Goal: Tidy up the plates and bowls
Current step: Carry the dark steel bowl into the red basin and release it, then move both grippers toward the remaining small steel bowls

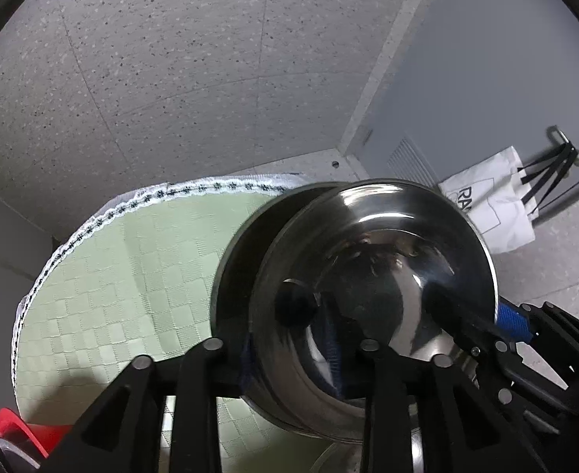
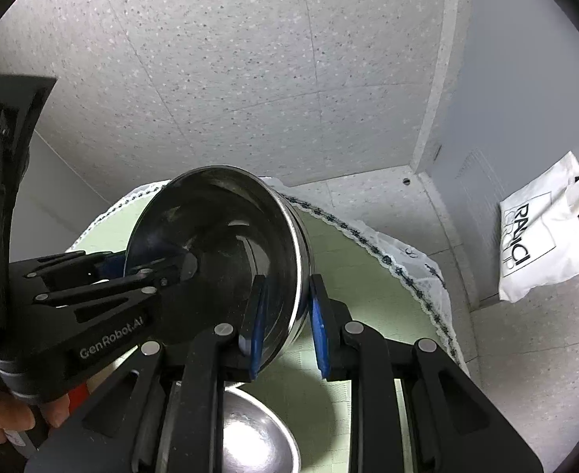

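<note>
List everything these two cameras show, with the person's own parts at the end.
held steel bowl: one, silver, tilted in the air above the table
second steel bowl: one, silver, on the cloth beneath the right tongs
tablecloth: one, pale green check with a white lace edge, over the round table
red object: one, red, at the table's near-left edge; kind unclear
tote bag: one, white with black straps, hanging at the door
door: one, grey, far right
floor: speckled grey tiles
right tongs: blue pads, clamped across the held bowl's rim
left tongs: black, astride the opposite rim; grip unclear
hand: one, holding the left tongs
</note>
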Demonstrator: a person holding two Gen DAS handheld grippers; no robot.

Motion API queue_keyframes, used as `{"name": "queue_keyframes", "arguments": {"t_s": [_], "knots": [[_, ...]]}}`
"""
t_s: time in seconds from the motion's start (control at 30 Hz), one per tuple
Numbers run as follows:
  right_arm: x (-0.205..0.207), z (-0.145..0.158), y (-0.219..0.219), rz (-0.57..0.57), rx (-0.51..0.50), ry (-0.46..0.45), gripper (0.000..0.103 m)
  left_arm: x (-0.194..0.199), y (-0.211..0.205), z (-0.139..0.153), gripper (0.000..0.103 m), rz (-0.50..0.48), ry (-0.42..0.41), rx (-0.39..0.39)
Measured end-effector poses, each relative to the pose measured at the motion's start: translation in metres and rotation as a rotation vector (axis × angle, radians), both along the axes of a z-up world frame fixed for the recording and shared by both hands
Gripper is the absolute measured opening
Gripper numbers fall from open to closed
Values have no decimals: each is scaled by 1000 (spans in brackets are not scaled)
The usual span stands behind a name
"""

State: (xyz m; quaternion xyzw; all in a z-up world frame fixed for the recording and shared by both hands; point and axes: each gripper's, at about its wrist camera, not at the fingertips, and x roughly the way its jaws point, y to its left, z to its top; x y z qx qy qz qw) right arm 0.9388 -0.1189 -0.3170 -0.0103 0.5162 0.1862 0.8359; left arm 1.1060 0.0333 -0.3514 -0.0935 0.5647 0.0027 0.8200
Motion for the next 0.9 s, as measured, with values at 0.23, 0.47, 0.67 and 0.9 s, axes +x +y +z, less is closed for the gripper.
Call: {"name": "queue_keyframes", "arguments": {"t_s": [0.23,0.47,0.67,0.9], "knots": [[-1,-1,1,-8,3,1,23,-1,-5,-2,37,-4,0,-3],[0,-1,-8,-23,38,14,24,-7,-3,5,54,11,-18,-4],[-6,11,-25,-50,96,-5,43,-25,4,22,65,35,-55,-52],[-38,57,-51,-46,174,-94,61,-79,5,77,83,57,-201,-51]]}}
